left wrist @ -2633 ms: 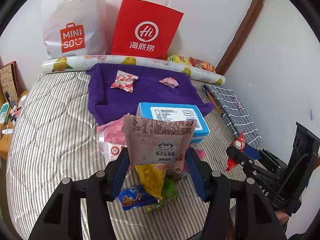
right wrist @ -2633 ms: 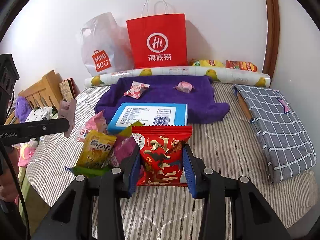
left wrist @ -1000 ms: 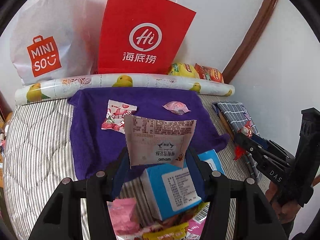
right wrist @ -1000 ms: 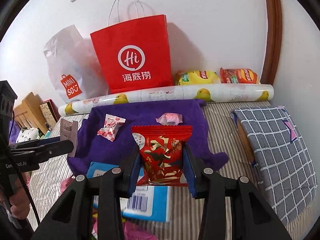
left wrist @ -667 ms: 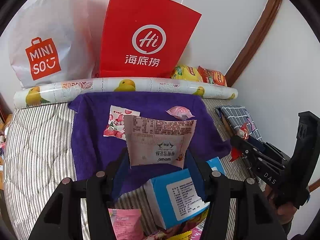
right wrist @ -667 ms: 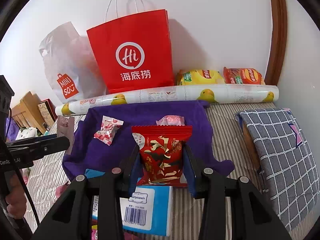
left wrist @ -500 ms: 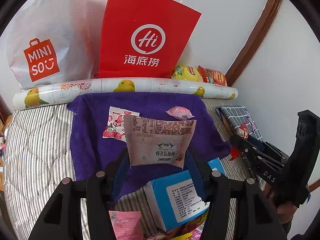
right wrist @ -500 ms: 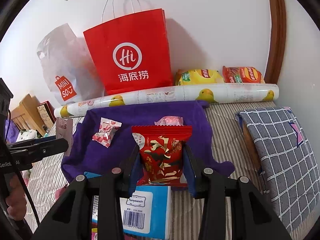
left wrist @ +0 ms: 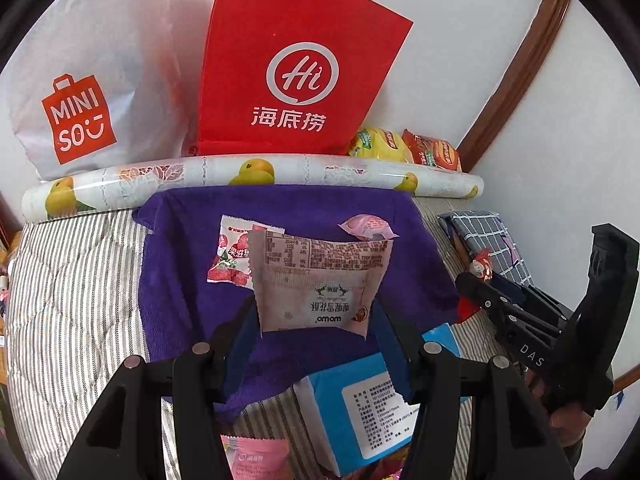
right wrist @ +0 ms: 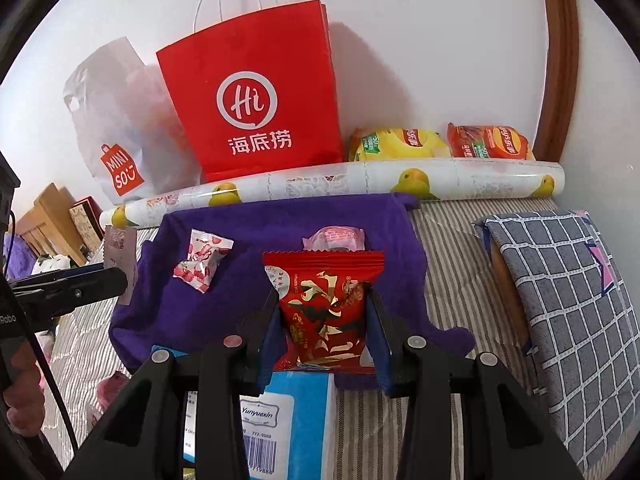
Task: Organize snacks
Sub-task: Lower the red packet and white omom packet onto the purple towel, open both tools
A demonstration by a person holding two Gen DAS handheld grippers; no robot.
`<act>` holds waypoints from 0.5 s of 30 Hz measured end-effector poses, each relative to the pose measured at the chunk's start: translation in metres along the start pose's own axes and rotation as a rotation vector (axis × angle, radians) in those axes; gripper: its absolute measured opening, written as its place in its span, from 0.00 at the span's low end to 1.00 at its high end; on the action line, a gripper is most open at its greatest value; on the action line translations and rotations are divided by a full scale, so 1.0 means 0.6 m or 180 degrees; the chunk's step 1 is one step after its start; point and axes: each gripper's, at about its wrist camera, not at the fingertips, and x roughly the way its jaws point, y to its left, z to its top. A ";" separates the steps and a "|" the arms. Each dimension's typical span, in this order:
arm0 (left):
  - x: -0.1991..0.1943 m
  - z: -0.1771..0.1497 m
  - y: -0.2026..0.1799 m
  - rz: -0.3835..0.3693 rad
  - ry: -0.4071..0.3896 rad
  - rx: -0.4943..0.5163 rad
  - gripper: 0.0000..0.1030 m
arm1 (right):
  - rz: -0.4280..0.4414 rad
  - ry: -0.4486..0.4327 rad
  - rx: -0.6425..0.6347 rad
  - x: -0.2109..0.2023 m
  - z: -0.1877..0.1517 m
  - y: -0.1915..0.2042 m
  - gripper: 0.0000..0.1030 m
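My left gripper (left wrist: pixel 316 320) is shut on a pale pink snack packet (left wrist: pixel 318 280) and holds it above the purple towel (left wrist: pixel 188 280). My right gripper (right wrist: pixel 324 324) is shut on a red snack packet (right wrist: pixel 324 304) over the towel's (right wrist: pixel 168 312) near edge. On the towel lie a strawberry candy packet (left wrist: pixel 228 256) and a small pink wrapped snack (left wrist: pixel 368 227); both also show in the right wrist view, the candy packet (right wrist: pixel 200 266) and the pink snack (right wrist: pixel 336 238). The right gripper shows in the left view (left wrist: pixel 480 276), the left in the right view (right wrist: pixel 116 268).
A blue tissue box (left wrist: pixel 360 408) and a pink packet (left wrist: pixel 256 458) lie on the striped bed near me. A red Hi bag (left wrist: pixel 296 68), a MINISO bag (left wrist: pixel 80 80), a lemon-print roll (left wrist: pixel 256 172) and chip bags (right wrist: pixel 440 142) line the wall. A checked pillow (right wrist: pixel 560 300) lies right.
Both grippers have moved forward from the snack pile to over the purple towel, each still holding its packet. In the last half second they edged slightly closer.
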 end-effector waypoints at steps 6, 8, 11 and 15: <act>0.011 0.010 0.003 0.0033 0.0005 0.0007 0.54 | -0.0011 -0.0015 -0.0014 0.011 0.009 -0.004 0.39; 0.014 0.010 0.006 0.0092 0.0008 0.0012 0.54 | -0.0027 0.0003 -0.0022 0.019 0.011 -0.007 0.39; 0.019 0.007 0.017 0.0083 0.0037 -0.0041 0.54 | -0.0027 0.0016 -0.0024 0.028 0.014 -0.012 0.39; 0.026 0.006 0.028 0.0099 0.0076 -0.0110 0.54 | -0.0027 0.0021 -0.0053 0.040 0.015 -0.014 0.39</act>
